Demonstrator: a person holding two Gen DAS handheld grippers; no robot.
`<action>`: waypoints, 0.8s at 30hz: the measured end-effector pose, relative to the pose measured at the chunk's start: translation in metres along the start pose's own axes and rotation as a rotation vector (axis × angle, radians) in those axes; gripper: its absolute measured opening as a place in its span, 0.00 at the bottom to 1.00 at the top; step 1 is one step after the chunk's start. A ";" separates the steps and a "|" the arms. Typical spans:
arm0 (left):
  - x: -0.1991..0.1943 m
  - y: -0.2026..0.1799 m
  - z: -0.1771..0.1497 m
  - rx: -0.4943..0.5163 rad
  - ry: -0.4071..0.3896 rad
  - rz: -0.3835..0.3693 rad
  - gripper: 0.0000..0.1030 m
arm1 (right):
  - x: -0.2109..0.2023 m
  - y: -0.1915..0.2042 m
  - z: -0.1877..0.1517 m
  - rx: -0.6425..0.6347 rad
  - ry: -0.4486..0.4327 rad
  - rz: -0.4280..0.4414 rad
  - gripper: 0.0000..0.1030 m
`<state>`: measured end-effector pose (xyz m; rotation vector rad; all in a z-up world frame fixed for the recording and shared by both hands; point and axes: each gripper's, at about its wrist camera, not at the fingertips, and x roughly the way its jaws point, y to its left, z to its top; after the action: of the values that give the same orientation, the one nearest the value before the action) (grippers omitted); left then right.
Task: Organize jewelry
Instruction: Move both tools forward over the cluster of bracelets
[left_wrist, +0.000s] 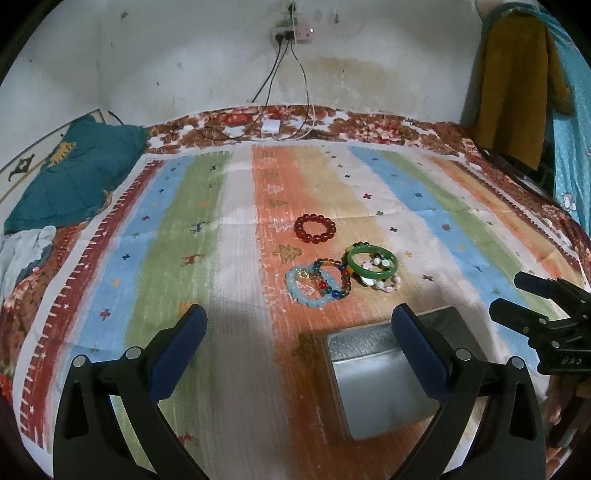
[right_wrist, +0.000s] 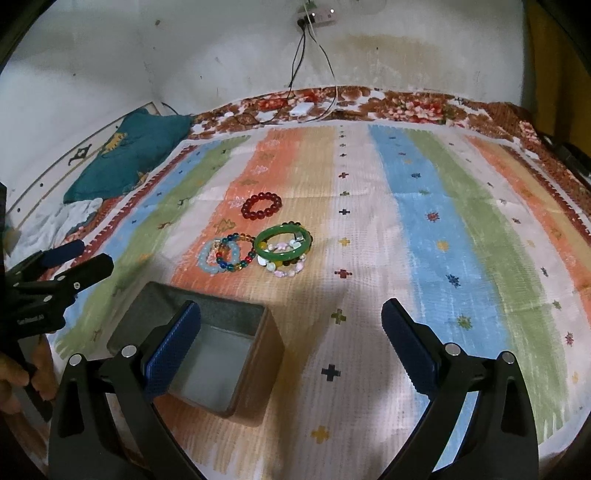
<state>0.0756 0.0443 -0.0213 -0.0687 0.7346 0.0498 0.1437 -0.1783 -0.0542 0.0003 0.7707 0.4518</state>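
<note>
Nearest the cameras, both tools hang low over the bed with nothing in them: the left gripper has its jaws spread wide, and the right gripper likewise stands fully apart. Just beyond them sits the open metal box, empty as far as I can see, at about seven o'clock in the right wrist view and five o'clock in the left one. It looks parked close to the person so each piece has only a short trip.

The jewelry lies toward twelve o'clock from the box, on the striped cloth. A red bead bracelet rests alone, farthest out. Nearer, a pale blue bead bracelet overlaps a multicoloured bead bracelet, and just beside them, at three o'clock, a green bangle lies across a pink and white bead bracelet and a darker strand.

Nothing is in the box yet, so I judge the sorting barely begun. The bangle, topmost of its pile, seems the easy first pick.
</note>
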 end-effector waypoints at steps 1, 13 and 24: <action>0.004 0.001 0.003 0.000 0.010 -0.002 0.95 | 0.002 0.000 0.003 -0.002 0.000 -0.001 0.96; 0.042 0.009 0.016 -0.002 0.119 -0.056 0.95 | 0.036 -0.011 0.021 0.025 0.095 0.030 0.96; 0.061 0.007 0.025 0.034 0.160 -0.085 0.95 | 0.054 -0.018 0.035 0.045 0.132 0.034 0.96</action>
<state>0.1372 0.0549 -0.0444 -0.0717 0.8917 -0.0502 0.2085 -0.1678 -0.0686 0.0256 0.9119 0.4699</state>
